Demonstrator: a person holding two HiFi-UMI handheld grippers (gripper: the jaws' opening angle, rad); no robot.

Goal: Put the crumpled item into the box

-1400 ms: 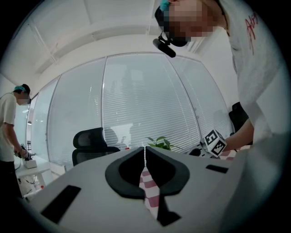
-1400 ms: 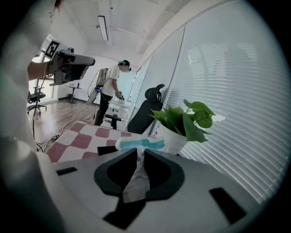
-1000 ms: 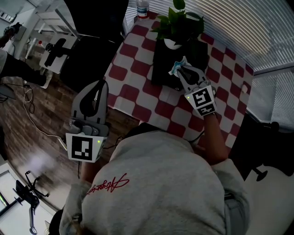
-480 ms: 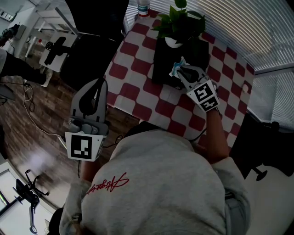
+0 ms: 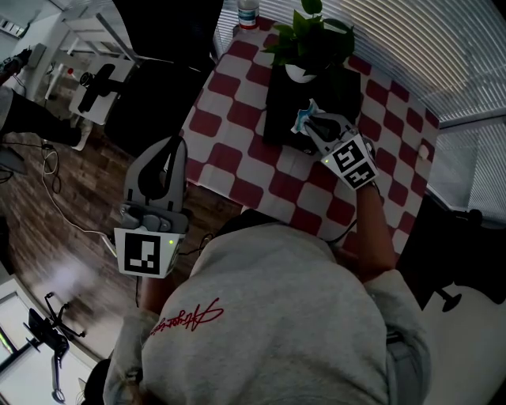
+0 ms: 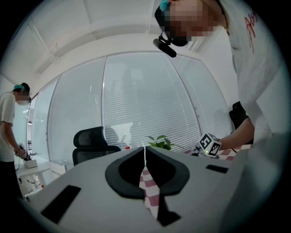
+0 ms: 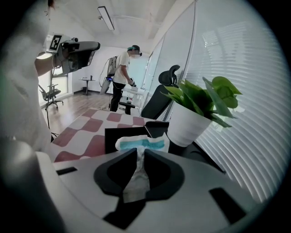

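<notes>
A crumpled white and blue item (image 7: 141, 144) is pinched in my right gripper (image 7: 140, 157), which is shut on it. In the head view the crumpled item (image 5: 303, 117) hangs over the black box (image 5: 278, 111) on the checkered table, with the right gripper (image 5: 313, 125) just behind it. The black box (image 7: 119, 136) lies directly ahead of the right jaws, its flap raised beside a white plant pot (image 7: 188, 125). My left gripper (image 5: 162, 162) is held off the table's left side, shut with nothing in it; its jaws (image 6: 144, 160) meet in the left gripper view.
A potted green plant (image 5: 310, 41) stands at the back of the box. A bottle (image 5: 246, 14) sits at the table's far corner (image 5: 229, 43). Window blinds run along the right. A person (image 7: 122, 77) stands by desks across the room. An office chair (image 7: 159, 95) is behind the table.
My right gripper has shifted slightly up and to the right with the crumpled item, staying over the box. The left gripper has barely moved.
</notes>
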